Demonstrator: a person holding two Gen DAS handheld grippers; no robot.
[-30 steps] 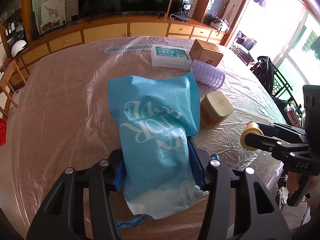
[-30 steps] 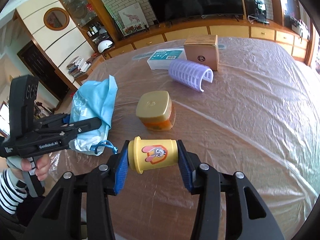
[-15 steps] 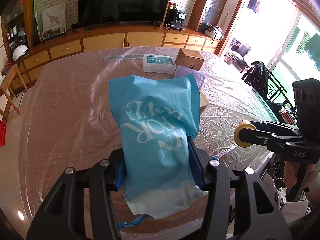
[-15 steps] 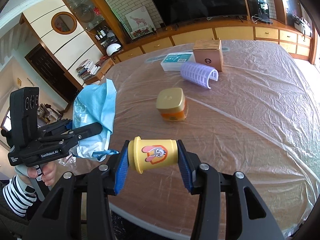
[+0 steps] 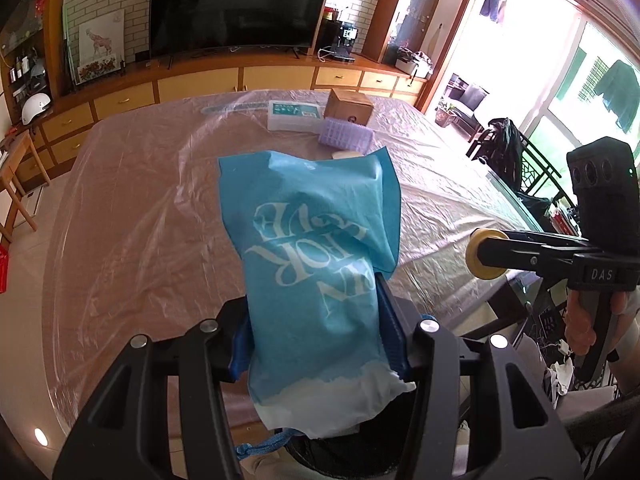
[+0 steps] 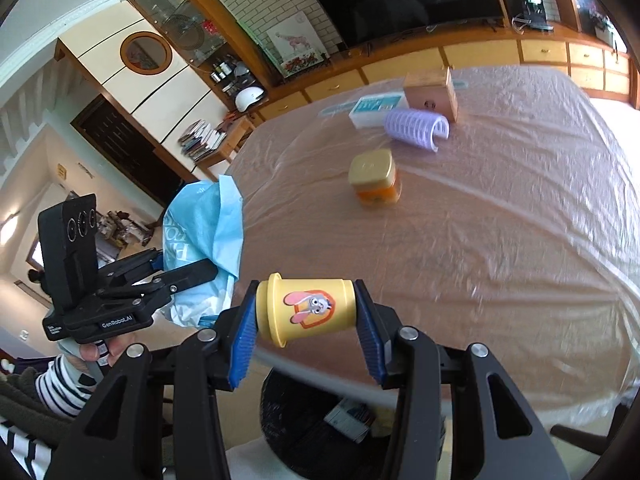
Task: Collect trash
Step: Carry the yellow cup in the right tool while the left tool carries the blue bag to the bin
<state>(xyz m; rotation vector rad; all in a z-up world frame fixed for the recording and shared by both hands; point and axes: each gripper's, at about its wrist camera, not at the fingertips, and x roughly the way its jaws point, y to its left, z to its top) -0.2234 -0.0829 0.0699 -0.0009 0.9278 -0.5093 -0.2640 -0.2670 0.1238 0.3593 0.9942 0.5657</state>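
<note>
Change: both grippers pull back from the table (image 6: pixel 500 220) to above the black bin (image 6: pixel 304 420).
Left gripper (image 5: pixel 316 336): clamps blue bag (image 5: pixel 312 256).
Right gripper (image 6: pixel 306 316): clamps yellow cup (image 6: pixel 308 308).
Risk: releasing off-centre drops either item outside the bin.

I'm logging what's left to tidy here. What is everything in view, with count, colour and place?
blue bag: 1, light blue with white lettering, clamped in the left claw near the table's edge
yellow cup: 1, yellow with a rabbit picture, lying sideways in the right claw
jar: 1, orange with a gold lid, mid-table
curved plastic piece: 1, lilac, far part of the table
cardboard box: 1, brown, behind the lilac piece
flat box: 1, white and teal, beside the cardboard box
bin: 1, black, below the table's edge
table: 1, brown under clear plastic sheeting
left claw: black, shut on the bag
right claw: black, shut on the cup
</note>
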